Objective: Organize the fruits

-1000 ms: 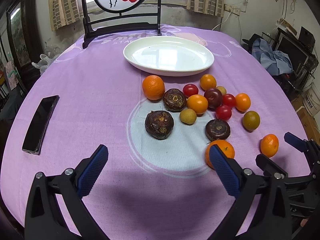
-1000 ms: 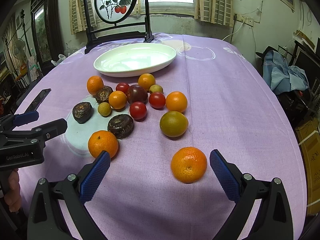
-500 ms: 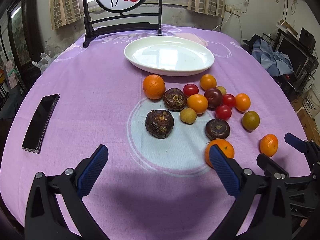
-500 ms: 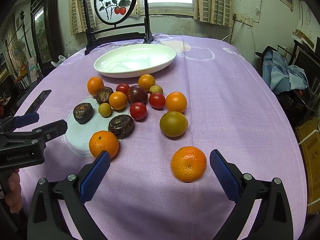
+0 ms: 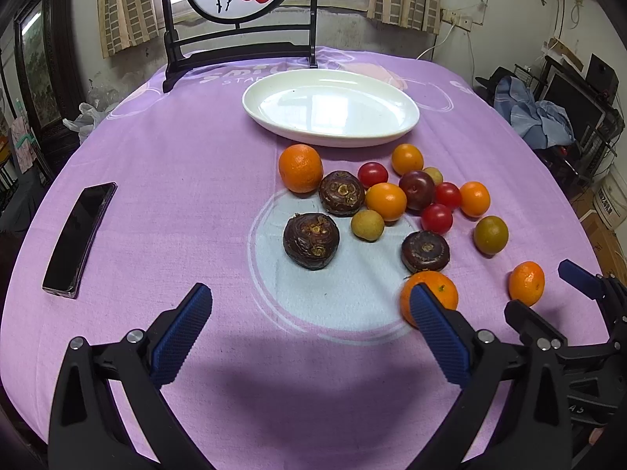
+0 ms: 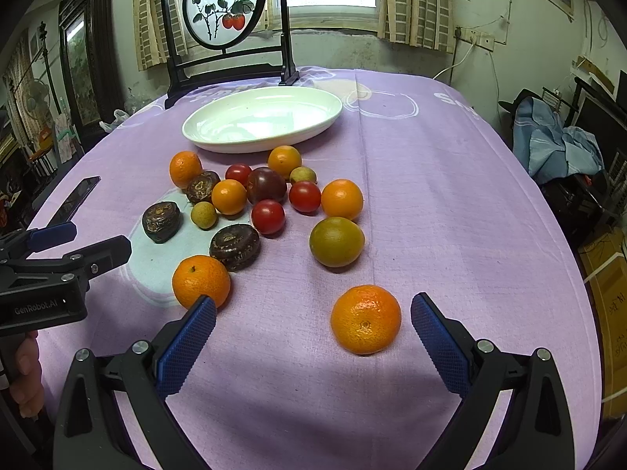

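Note:
A white oval plate (image 5: 331, 107) (image 6: 262, 117) lies empty at the far side of the purple tablecloth. In front of it sits a loose cluster of fruit: oranges, red tomatoes, dark water chestnuts, a dark plum (image 5: 416, 195) and a green-brown citrus (image 6: 336, 241). My left gripper (image 5: 309, 335) is open just above the cloth, and a water chestnut (image 5: 311, 240) lies ahead of it. An orange (image 5: 429, 297) is partly hidden behind its right finger. My right gripper (image 6: 313, 338) is open, with a lone orange (image 6: 365, 319) between its fingertips, nearer the right one, untouched.
A black phone (image 5: 80, 238) lies at the left of the table. A framed round screen on a dark stand (image 5: 239, 19) rises behind the plate. Clothes and boxes crowd the room at the right (image 5: 540, 117). A hand (image 6: 25, 376) holds the left gripper's handle.
Both grippers have crept slightly forward toward the fruit; each stays open and no fruit has moved.

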Action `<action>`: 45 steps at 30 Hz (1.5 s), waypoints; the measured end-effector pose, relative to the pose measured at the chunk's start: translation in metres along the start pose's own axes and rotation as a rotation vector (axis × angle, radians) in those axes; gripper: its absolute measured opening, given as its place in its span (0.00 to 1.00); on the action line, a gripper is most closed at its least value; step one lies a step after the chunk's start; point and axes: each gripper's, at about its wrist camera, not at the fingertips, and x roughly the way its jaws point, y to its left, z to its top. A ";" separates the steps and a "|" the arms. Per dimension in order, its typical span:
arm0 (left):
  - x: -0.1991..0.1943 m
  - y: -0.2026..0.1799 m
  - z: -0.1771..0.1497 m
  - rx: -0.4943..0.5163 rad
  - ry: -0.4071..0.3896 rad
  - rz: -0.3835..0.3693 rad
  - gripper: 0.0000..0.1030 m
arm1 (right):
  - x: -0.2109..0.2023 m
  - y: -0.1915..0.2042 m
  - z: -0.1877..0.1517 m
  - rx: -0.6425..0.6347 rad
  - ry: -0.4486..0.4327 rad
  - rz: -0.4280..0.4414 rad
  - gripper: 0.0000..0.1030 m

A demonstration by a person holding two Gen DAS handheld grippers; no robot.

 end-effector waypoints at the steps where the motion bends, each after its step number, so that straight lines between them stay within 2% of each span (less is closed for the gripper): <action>1: 0.000 0.000 0.000 0.000 0.001 0.001 0.96 | 0.000 0.000 0.000 0.000 0.001 -0.001 0.97; 7: 0.002 0.002 -0.001 0.004 0.005 -0.003 0.96 | -0.002 -0.002 -0.001 -0.006 -0.001 -0.021 0.97; 11: 0.011 0.020 0.001 -0.028 0.010 0.014 0.96 | -0.002 -0.009 -0.004 -0.007 0.003 -0.040 0.97; 14: 0.027 0.027 0.001 -0.027 0.043 0.034 0.96 | 0.001 -0.016 -0.007 0.015 0.013 -0.035 0.97; 19: 0.057 0.018 0.006 0.029 0.107 0.014 0.95 | 0.008 -0.020 -0.009 0.020 0.022 -0.020 0.97; 22: 0.075 0.008 0.016 0.069 0.147 -0.002 0.73 | 0.013 -0.024 -0.010 0.016 0.037 -0.027 0.97; 23: 0.076 0.006 0.020 0.080 0.133 -0.003 0.62 | 0.013 -0.027 -0.009 0.016 0.039 -0.034 0.97; 24: 0.078 0.003 0.023 0.094 0.125 -0.020 0.55 | 0.014 -0.029 -0.008 0.018 0.040 -0.039 0.97; 25: 0.078 0.003 0.026 0.085 0.122 -0.040 0.44 | 0.014 -0.032 -0.008 0.020 0.043 -0.045 0.97; 26: 0.078 0.004 0.028 0.077 0.119 -0.039 0.41 | 0.015 -0.035 -0.008 0.022 0.049 -0.051 0.97; 34: 0.074 0.008 0.024 0.071 0.093 -0.059 0.41 | 0.032 -0.036 -0.008 0.009 0.100 -0.091 0.96; 35: 0.073 0.009 0.023 0.068 0.093 -0.060 0.41 | 0.034 -0.035 -0.008 0.001 0.101 -0.092 0.94; 36: 0.073 0.012 0.023 0.061 0.095 -0.062 0.41 | 0.038 -0.033 -0.007 -0.003 0.114 -0.093 0.82; 37: 0.072 0.013 0.022 0.058 0.094 -0.065 0.41 | 0.042 -0.034 -0.007 0.007 0.130 -0.084 0.63; 39: 0.070 0.017 0.020 0.052 0.092 -0.071 0.41 | 0.041 -0.038 -0.006 0.047 0.129 -0.029 0.47; 40: 0.069 0.018 0.020 0.052 0.090 -0.072 0.41 | 0.040 -0.038 -0.006 0.052 0.130 -0.025 0.43; 42: 0.066 0.020 0.018 0.051 0.091 -0.086 0.41 | 0.038 -0.037 -0.006 0.054 0.127 -0.020 0.43; 45: 0.060 0.022 0.018 0.059 0.087 -0.098 0.40 | 0.023 -0.038 -0.003 0.061 0.078 0.039 0.42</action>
